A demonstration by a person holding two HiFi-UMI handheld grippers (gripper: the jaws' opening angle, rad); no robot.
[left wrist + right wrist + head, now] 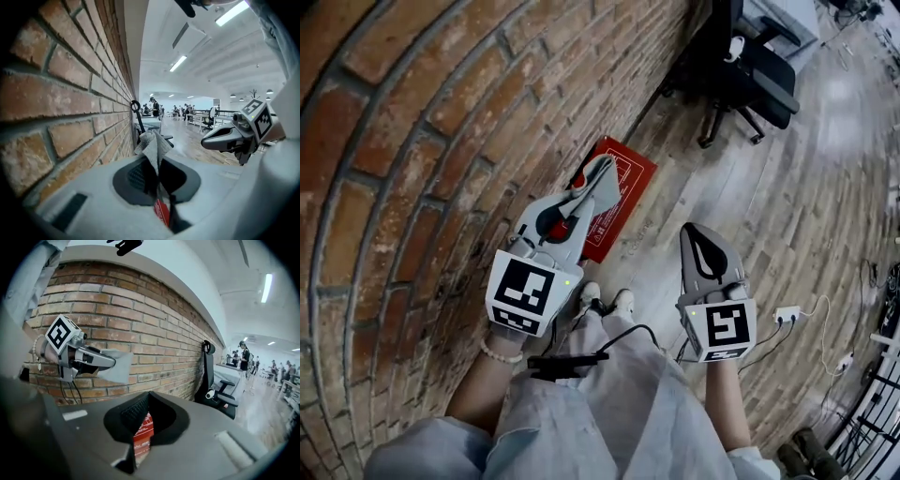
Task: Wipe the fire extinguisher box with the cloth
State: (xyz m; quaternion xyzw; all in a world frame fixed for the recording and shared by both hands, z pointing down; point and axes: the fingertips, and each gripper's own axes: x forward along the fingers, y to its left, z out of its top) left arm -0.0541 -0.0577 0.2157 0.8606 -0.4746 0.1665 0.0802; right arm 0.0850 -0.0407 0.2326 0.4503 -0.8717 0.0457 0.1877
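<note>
**A:** What have we got in our left gripper [600,172]?

**B:** Its jaws are clamped on the crumpled grey cloth [598,185]. In the left gripper view the fabric [152,144] runs up between the black pads and flops out past the tips.

**A:** And our right gripper [692,234]?

**B:** Its jaws are pressed together at the tips with nothing in them. Through the narrow slit between its pads we see only a strip of the box [143,430].

**A:** Where do we find the box?

**B:** The flat red metal fire extinguisher box [628,183] lies on the pale wooden plank floor [787,206], tight against the foot of the red brick wall [412,141], just ahead of our white shoes [591,295].

**A:** Is our cloth on it?

**B:** From above, the cloth overlaps the box's wall-side edge. From the right gripper view, the left gripper [111,363] is in the air and the cloth [119,367] shows against the bricks. We cannot tell whether it touches.

**A:** Anything else near us?

**B:** A black wheeled office chair [750,75] stands farther along the wall.
</note>
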